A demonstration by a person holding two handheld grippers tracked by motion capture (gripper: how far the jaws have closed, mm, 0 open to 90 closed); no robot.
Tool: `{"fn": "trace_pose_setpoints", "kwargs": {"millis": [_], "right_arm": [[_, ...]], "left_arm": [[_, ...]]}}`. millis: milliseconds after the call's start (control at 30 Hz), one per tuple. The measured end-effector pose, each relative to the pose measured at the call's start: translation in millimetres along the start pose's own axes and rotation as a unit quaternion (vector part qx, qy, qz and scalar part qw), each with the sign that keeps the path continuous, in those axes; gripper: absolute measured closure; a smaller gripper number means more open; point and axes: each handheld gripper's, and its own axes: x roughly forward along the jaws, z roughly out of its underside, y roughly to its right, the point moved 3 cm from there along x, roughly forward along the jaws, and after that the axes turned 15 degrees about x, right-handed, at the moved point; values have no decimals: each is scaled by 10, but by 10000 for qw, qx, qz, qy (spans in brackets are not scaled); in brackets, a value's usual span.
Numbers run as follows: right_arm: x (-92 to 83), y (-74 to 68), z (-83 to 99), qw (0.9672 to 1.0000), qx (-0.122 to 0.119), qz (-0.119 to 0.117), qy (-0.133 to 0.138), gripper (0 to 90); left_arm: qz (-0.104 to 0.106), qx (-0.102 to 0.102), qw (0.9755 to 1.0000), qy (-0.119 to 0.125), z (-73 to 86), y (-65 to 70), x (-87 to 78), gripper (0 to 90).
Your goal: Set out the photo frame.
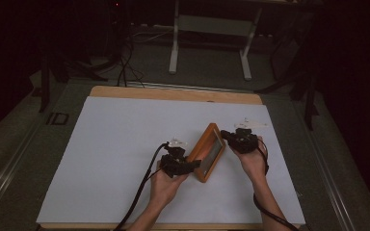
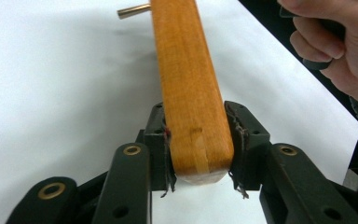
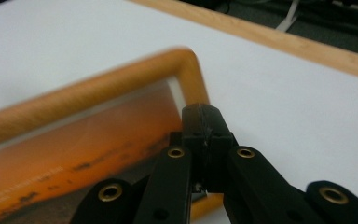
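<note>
Wood frames the picture (image 1: 207,152) that we hold between us, tilted up off the white sheet (image 1: 115,144) at about four o'clock from the table's centre. Our left gripper (image 1: 189,165) clamps the frame's near edge, its jaws pressed against both faces of the rail. Our right gripper (image 1: 226,136) sits at the far side with jaws brought together; they seem to pinch the frame's rim, though blur keeps us from being sure. We judge the frame stiff and fairly light, but its glazed front is probably fragile and slick, so the wooden rail is the place to grip, not the pane. A brass peg (image 2: 134,10) juts out at eleven o'clock in the left gripper view. We can read no brand or writing anywhere.
</note>
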Motion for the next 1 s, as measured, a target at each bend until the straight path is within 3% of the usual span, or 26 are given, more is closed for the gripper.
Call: {"fn": "trace_pose_setpoints", "kwargs": {"millis": [167,333,567,667,733,1000], "right_arm": [[-203,-26,-41,9995,17,-133,291,899],[-330,-113,-94,9987,-148,-229,432,899],[-356,-229,-122,9977,-442,-367,359,894],[-362,-233,-117,9973,-496,-395,363,884],[-364,-226,-114,9972,-508,-423,342,870],[-385,-249,-119,9953,-624,-668,314,775]], "left_arm": [[22,145,9999,41,-42,68,29,680],[44,356,9993,51,-69,102,35,687],[109,627,9980,-2,-102,92,23,689],[159,920,9956,-112,-138,76,-10,689],[189,1008,9946,-120,-179,47,-58,689],[326,1230,9919,6,-316,-54,-235,689]]}}
